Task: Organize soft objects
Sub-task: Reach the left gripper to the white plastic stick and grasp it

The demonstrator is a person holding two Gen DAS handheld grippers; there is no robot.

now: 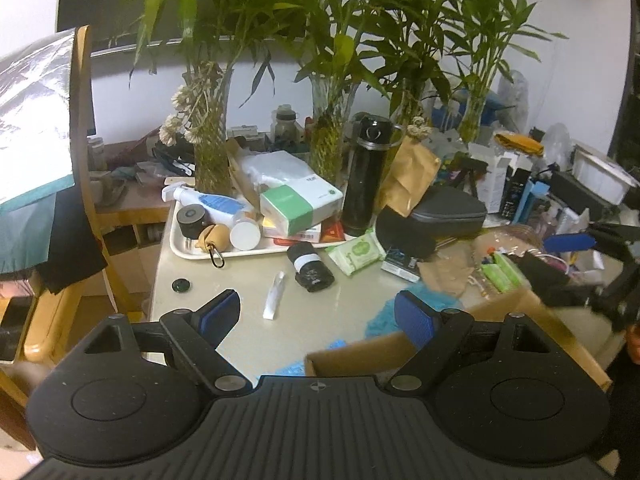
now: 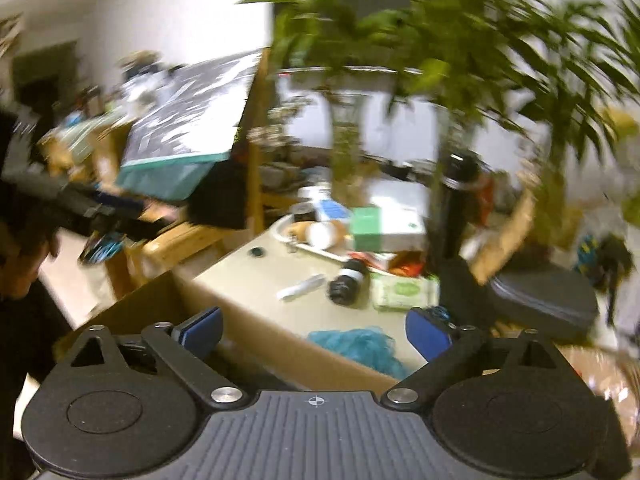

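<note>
Spread wide and empty on both tools: left gripper (image 1: 318,312) above the pale table (image 1: 240,320), nothing between its blue pads (image 1: 414,316); right gripper (image 2: 314,330) equally wide, gripping nothing, its view smeared by blur. Below both, a brown cardboard box (image 1: 348,356) at the table's near edge, interior mostly hidden behind the gripper bodies, contents not discernible. Blue fluffy soft thing (image 1: 420,300) lying on the table just beyond the box wall, partly behind the left tool's right-hand pad; same blue mass (image 2: 356,344) visible between the right tool's fingers. Farther back, a white tray (image 1: 188,250) holding a white spray bottle (image 1: 208,200), a dark round cap, a tan pouch with a carabiner (image 1: 214,240), a white-lidded jar (image 1: 245,235) and a green-banded white box (image 1: 300,204). Off the tray, on bare tabletop: a black roll with a white band (image 1: 312,266), a green wet-wipes pack (image 1: 356,254), a small white tube (image 1: 274,296). Black flask (image 1: 366,176) upright beside the tray. Glass vases with bamboo stalks (image 1: 210,152) standing behind.
</note>
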